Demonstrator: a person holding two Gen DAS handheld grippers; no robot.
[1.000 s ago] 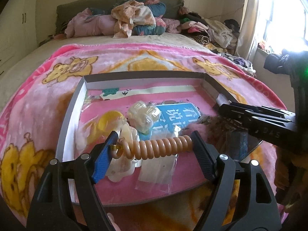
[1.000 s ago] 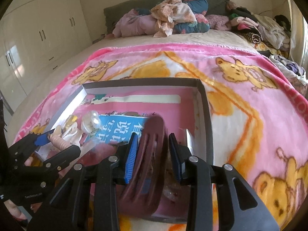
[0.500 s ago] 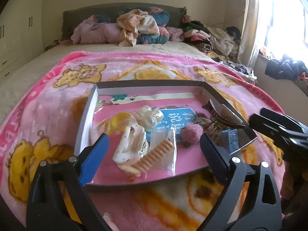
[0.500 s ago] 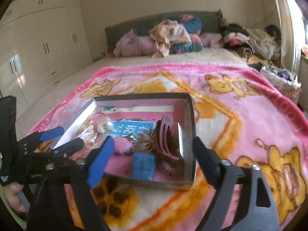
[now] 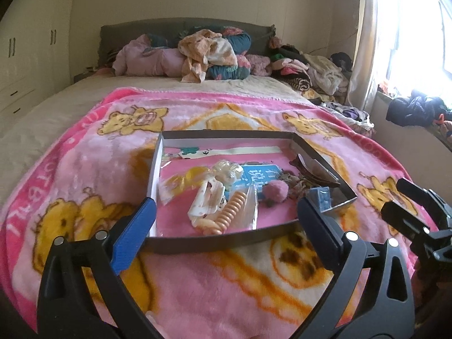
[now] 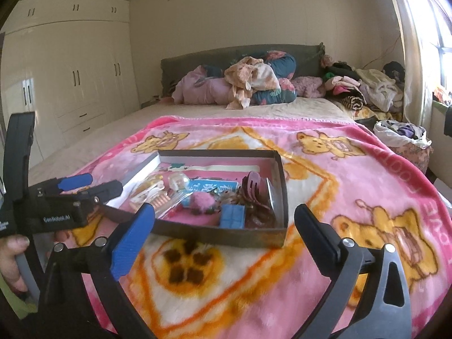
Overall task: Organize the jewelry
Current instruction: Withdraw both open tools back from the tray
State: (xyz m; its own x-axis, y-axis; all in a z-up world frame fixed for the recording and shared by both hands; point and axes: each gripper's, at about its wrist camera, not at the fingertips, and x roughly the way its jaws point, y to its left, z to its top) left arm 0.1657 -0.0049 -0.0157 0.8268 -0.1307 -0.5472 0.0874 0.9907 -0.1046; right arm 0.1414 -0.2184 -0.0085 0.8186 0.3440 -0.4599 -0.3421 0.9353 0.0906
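A shallow grey box (image 5: pixel 220 240) (image 6: pixel 226 234) lies on the pink blanket. In it are an orange coil hair tie (image 5: pixel 231 214) (image 6: pixel 162 199), a white claw clip (image 5: pixel 207 200), a dark red claw clip (image 5: pixel 313 169) (image 6: pixel 254 192), a pink pom-pom (image 5: pixel 275 190) (image 6: pixel 202 200) and a small blue case (image 5: pixel 322 195) (image 6: pixel 231 216). My left gripper (image 5: pixel 225 203) (image 6: pixel 101 183) hovers before the box's near left side. Its jaws are opening, with nothing between them. My right gripper (image 6: pixel 224 210) (image 5: pixel 394 197) hangs before the near right corner, jaws also opening and empty.
The pink bear blanket (image 6: pixel 353 197) covers the bed's near half. Piled clothes and pillows (image 6: pixel 248 84) lie at the headboard. White wardrobes (image 6: pixel 70 84) stand at the left, a window and a full bag (image 6: pixel 401 132) at the right. A hand (image 6: pixel 11 257) holds the left gripper's handle.
The left gripper let go of the orange coil and the right let go of the dark red claw clip; both now lie in the box. Both grippers opened wide and drew back.
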